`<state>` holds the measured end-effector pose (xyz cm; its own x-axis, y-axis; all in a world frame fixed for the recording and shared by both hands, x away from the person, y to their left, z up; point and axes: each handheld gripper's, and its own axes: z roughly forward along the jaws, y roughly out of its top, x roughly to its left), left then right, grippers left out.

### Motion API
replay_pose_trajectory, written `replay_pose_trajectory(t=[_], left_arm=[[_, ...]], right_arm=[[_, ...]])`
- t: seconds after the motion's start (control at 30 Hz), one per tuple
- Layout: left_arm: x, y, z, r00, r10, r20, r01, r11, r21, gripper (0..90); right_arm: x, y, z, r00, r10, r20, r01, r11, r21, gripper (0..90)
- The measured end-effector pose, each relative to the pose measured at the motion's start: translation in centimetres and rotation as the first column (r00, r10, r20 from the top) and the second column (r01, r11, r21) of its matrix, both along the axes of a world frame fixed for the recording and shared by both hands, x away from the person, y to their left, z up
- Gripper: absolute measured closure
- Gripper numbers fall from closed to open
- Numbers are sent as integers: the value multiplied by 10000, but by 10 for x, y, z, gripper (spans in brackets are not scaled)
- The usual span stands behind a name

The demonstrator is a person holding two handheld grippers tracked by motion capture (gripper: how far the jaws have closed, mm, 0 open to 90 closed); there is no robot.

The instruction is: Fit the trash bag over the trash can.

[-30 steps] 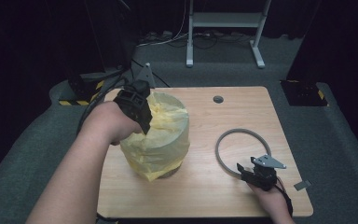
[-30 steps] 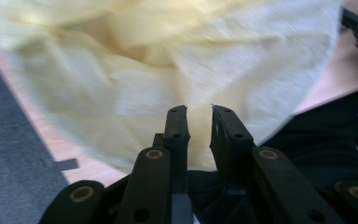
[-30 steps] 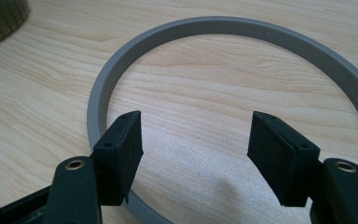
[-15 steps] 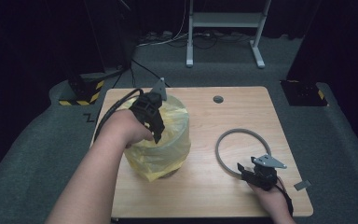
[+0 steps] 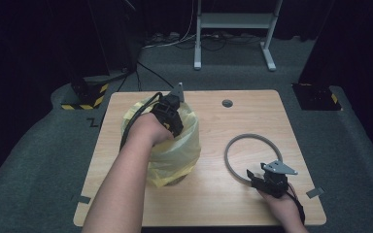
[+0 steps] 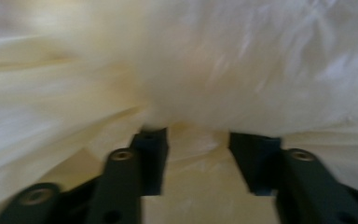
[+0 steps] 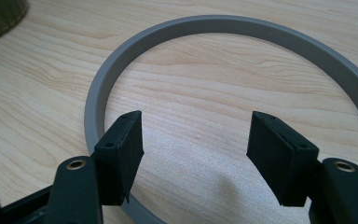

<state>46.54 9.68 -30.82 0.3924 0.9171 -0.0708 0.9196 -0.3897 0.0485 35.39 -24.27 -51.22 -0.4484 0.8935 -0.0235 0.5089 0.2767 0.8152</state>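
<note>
Yellow plastic film, thin and crinkled, lines a round bin point(image 5: 167, 179) that stands on the left half of the wooden table point(image 5: 209, 208); this bag point(image 5: 175, 150) hangs over the bin's rim and covers most of its side, with only the dark foot of the bin showing at the bottom. The left gripper point(image 5: 167, 114) reaches down into the mouth of the bag at its far side, the person's forearm crossing above the bin. In the left gripper view, the left gripper point(image 6: 198, 140) has its jaws standing apart, having just been opening, and pale yellow film lies bunched ahead of and between them; the pads do not press on it, so the bag is released.

To the right of the bin, well apart from it, a grey ring point(image 5: 255, 158) lies flat on the table. The right gripper point(image 5: 257, 179) rests low at the ring's near edge. In the right gripper view, the right gripper point(image 7: 196, 140) has its jaws spread wide over bare wood inside the grey ring point(image 7: 223, 23), gripping nothing; the ring's near arc passes under the jaws.
</note>
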Motion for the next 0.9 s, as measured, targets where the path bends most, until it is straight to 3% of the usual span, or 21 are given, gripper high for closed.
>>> replay_pose_trajectory(t=[0.03, 0.1, 0.23, 0.3, 0.37, 0.43, 0.47, 0.5, 0.6, 0.67, 0.73, 0.8, 0.9], left_arm=[[-1, -2, -1, 9999, -105, 4, 105, 9998, 178, 465], [-3, 0, 5, 9999, -97, 42, 97, 9999, 102, 407], [-10, 13, 40, 9987, 15, 513, -22, 9999, 136, 411], [-11, 20, 56, 9960, 114, 887, -135, 9997, 223, 587], [-11, 29, 72, 9873, 261, 1566, -350, 9979, 544, 748], [-7, 37, 78, 9709, 520, 2339, -714, 9946, 750, 824], [-2, 41, 74, 9615, 792, 2630, -1026, 9918, 762, 846], [1, 43, 68, 9618, 886, 2591, -1133, 9902, 819, 843], [13, 48, 38, 9697, 1215, 2120, -1471, 9831, 1092, 726], [19, 50, 21, 9709, 1353, 1976, -1600, 9804, 1153, 671], [21, 50, 11, 9750, 1332, 1779, -1563, 9800, 1228, 581], [21, 50, 10, 9747, 1273, 1838, -1506, 9814, 1187, 509], [16, 49, 23, 9714, 1082, 2114, -1332, 9853, 1073, 448]], right_arm=[[0, 0, 0, 10000, 14, 10, -14, 10000, -12, 361], [-1, 0, 1, 10000, 15, 17, -15, 10000, -19, 364], [-2, 1, 1, 10000, 26, 54, -26, 10000, -7, 365], [-1, 2, 0, 10000, 57, 65, -57, 10000, -48, 365], [-2, 3, 0, 10000, 65, 25, -64, 9999, -81, 365], [-2, 3, 0, 10000, 88, 28, -88, 9999, -117, 365], [-2, 3, 0, 9999, 117, 34, -117, 9999, -117, 365], [-2, 3, 0, 9999, 144, 39, -143, 9998, -139, 365], [-2, 3, 0, 9999, 117, 32, -116, 9999, -120, 366], [-1, 2, 0, 9999, 96, 47, -96, 9999, -83, 367], [-1, 1, 0, 10000, 45, 6, -45, 10000, -58, 369], [-1, 0, 0, 10000, 59, 12, -59, 10000, -27, 370], [-1, 1, 0, 10000, 53, 13, -53, 10000, -33, 372]])
